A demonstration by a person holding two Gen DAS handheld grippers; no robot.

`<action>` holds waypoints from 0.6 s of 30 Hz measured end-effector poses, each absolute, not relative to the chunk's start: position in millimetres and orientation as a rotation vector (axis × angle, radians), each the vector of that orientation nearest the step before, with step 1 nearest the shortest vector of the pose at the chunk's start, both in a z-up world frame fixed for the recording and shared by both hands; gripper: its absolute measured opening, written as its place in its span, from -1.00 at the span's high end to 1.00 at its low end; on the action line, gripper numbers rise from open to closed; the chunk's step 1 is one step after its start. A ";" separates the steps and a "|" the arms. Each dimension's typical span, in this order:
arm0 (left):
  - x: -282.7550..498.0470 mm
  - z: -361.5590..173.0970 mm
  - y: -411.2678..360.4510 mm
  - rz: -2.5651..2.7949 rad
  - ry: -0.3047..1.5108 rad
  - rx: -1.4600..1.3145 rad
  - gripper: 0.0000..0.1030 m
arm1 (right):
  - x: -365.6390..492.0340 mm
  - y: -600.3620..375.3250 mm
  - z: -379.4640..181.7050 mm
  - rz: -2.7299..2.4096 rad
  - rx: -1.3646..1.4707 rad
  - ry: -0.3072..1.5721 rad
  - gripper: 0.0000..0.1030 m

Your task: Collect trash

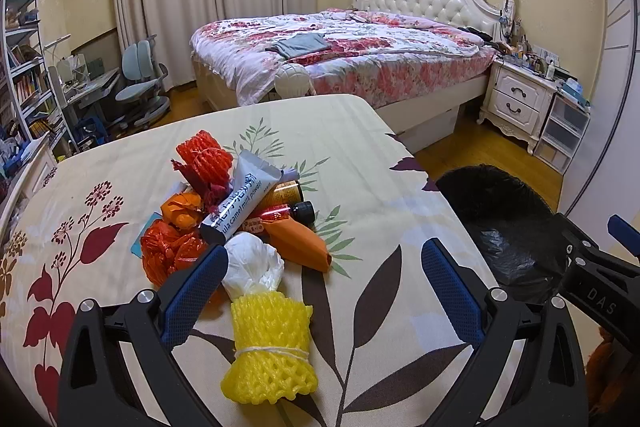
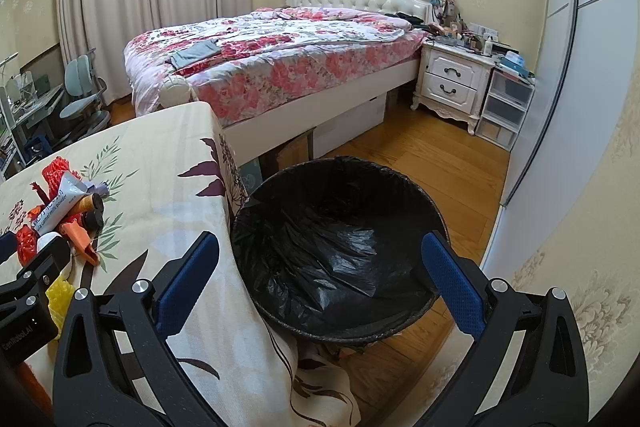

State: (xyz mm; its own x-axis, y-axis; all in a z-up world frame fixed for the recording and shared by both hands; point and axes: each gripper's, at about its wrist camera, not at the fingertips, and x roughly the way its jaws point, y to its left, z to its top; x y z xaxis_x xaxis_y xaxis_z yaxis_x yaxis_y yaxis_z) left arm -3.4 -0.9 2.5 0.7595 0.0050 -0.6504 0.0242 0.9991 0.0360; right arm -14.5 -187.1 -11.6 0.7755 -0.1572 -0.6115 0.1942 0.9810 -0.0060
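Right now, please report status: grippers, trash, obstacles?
Both grippers open, empty. Left gripper over yellow foam net. Bin empty, unobstructed.

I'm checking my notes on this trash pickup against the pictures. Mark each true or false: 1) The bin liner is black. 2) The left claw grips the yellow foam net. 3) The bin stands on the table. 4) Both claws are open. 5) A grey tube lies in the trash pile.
1) True: the bin has a black liner.
2) False: the left claw is open; the yellow foam net lies on the table between its fingers, ungripped.
3) False: the bin stands on the floor beside the table.
4) True: the right claw is open too.
5) True: the grey tube lies on the pile.
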 end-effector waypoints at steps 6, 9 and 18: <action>-3.5 2.2 -0.3 -0.011 0.708 0.042 -0.88 | -14.1 -188.8 -13.0 -0.194 0.064 0.663 -0.92; -4.2 1.7 -1.1 -0.012 0.708 0.042 -0.88 | -14.2 -188.4 -13.6 -0.193 0.064 0.662 -0.92; -4.2 1.6 -1.0 -0.012 0.707 0.041 -0.88 | -14.1 -188.6 -13.6 -0.193 0.064 0.661 -0.92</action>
State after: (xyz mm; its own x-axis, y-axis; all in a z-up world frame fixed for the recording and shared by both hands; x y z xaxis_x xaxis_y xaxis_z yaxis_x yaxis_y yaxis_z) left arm -4.2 -1.0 1.6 0.7602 0.0030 -0.6497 0.0250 0.9991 0.0338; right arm -14.1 -188.6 -13.6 0.7719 -0.1575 -0.6159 0.1981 0.9802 -0.0023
